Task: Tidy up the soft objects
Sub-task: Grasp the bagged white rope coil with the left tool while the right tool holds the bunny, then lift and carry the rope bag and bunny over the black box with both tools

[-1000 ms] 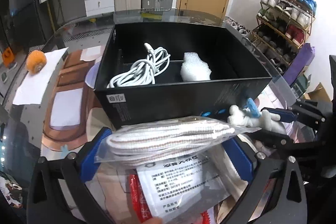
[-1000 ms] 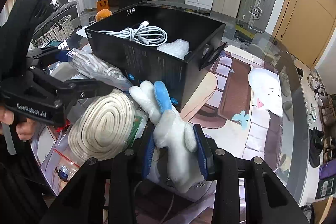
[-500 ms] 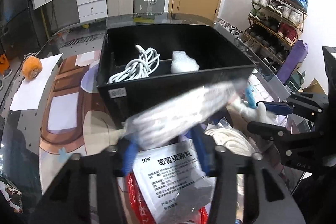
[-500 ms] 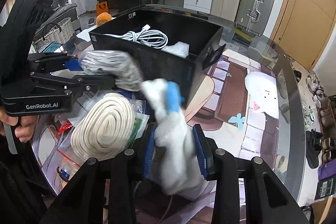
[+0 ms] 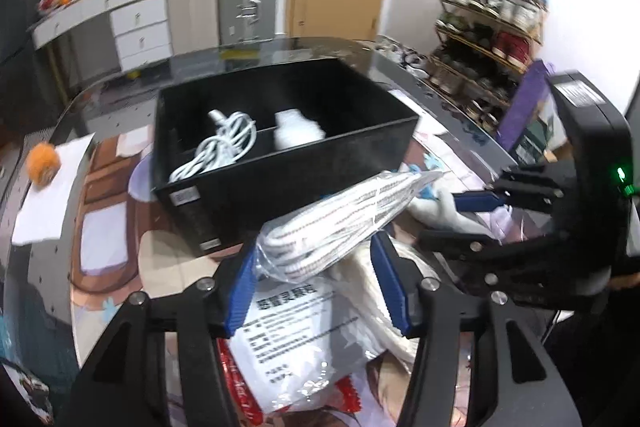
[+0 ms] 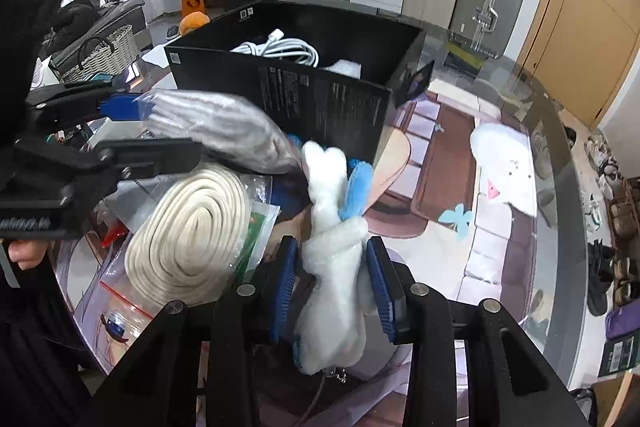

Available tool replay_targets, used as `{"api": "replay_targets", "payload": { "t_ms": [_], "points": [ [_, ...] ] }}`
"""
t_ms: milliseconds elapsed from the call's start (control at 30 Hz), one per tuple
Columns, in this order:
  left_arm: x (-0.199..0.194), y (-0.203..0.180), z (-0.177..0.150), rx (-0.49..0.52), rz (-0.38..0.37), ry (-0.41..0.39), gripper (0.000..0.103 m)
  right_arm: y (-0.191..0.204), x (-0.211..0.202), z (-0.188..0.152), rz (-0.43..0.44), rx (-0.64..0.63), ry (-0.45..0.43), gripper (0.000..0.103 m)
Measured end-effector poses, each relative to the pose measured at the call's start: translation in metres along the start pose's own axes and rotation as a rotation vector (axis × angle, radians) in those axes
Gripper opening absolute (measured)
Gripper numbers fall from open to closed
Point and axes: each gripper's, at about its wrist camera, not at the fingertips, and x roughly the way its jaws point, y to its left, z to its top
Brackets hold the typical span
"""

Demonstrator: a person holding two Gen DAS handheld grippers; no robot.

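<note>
My left gripper is shut on a clear bag of striped white rope, held tilted above the table; the bag also shows in the right wrist view. My right gripper is shut on a white plush toy with a blue ear, lifted near the box's front corner. The black box stands ahead and holds a white cable and a white foam piece in separate compartments. A coiled cream rope in a bag lies on the table below.
A medicine packet lies under the left gripper. An orange ball sits on white paper at far left. A white plush cushion lies on the glass table at right. Suitcases, drawers and a shoe rack stand beyond.
The left gripper has lifted the rope bag and tilted it up to the right. The right gripper has raised the plush toy toward the box.
</note>
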Motion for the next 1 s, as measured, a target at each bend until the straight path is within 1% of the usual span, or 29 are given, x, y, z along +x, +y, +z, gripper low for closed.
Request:
{"api": "replay_targets", "payload": {
  "t_ms": [133,200,233,267,333,400,533,600,700,800,833,867,933,967,1000],
  "points": [
    [0.001,-0.009,0.001,0.063,0.003,0.002,0.055,-0.003,0.001,0.001,0.01,0.012,0.007,0.038],
    [0.005,-0.01,0.003,0.067,0.006,0.011,0.055,-0.007,0.002,0.001,0.021,0.022,0.01,0.042],
    [0.007,-0.011,0.004,0.069,0.007,0.016,0.055,-0.009,0.002,0.0,0.023,0.031,0.012,0.047],
    [0.008,-0.013,0.005,0.078,0.005,0.023,0.056,-0.011,0.002,-0.001,0.034,0.039,0.013,0.049],
    [0.009,-0.018,0.007,0.098,0.001,0.024,0.057,-0.015,0.002,-0.001,0.047,0.053,0.009,0.05],
    [0.009,-0.022,0.008,0.127,-0.023,0.029,0.057,-0.018,0.002,-0.001,0.051,0.062,0.008,0.05],
    [0.013,-0.033,0.011,0.175,-0.041,0.037,0.057,-0.015,0.002,-0.002,0.04,0.05,0.006,0.049],
    [0.02,-0.035,0.013,0.186,-0.024,0.052,0.057,-0.015,0.002,-0.002,0.04,0.051,0.0,0.049],
    [0.027,-0.041,0.013,0.201,0.003,0.053,0.058,-0.015,0.002,-0.002,0.031,0.05,-0.007,0.047],
    [0.033,-0.046,0.016,0.215,0.024,0.049,0.058,-0.016,0.002,-0.002,0.027,0.054,-0.011,0.043],
    [0.035,-0.048,0.016,0.219,0.035,0.051,0.057,-0.016,0.002,-0.002,0.027,0.054,-0.012,0.04],
    [0.037,-0.049,0.016,0.226,0.048,0.051,0.047,-0.018,0.002,-0.001,0.025,0.057,-0.012,0.035],
    [0.039,-0.055,0.015,0.257,0.073,0.04,0.039,-0.021,0.001,-0.002,0.023,0.067,-0.014,0.031],
    [0.04,-0.057,0.015,0.271,0.081,0.038,0.032,-0.023,0.001,-0.001,0.018,0.071,-0.016,0.027],
    [0.039,-0.058,0.014,0.284,0.084,0.031,0.029,-0.024,0.0,-0.002,0.011,0.075,-0.015,0.025]
  ]
}}
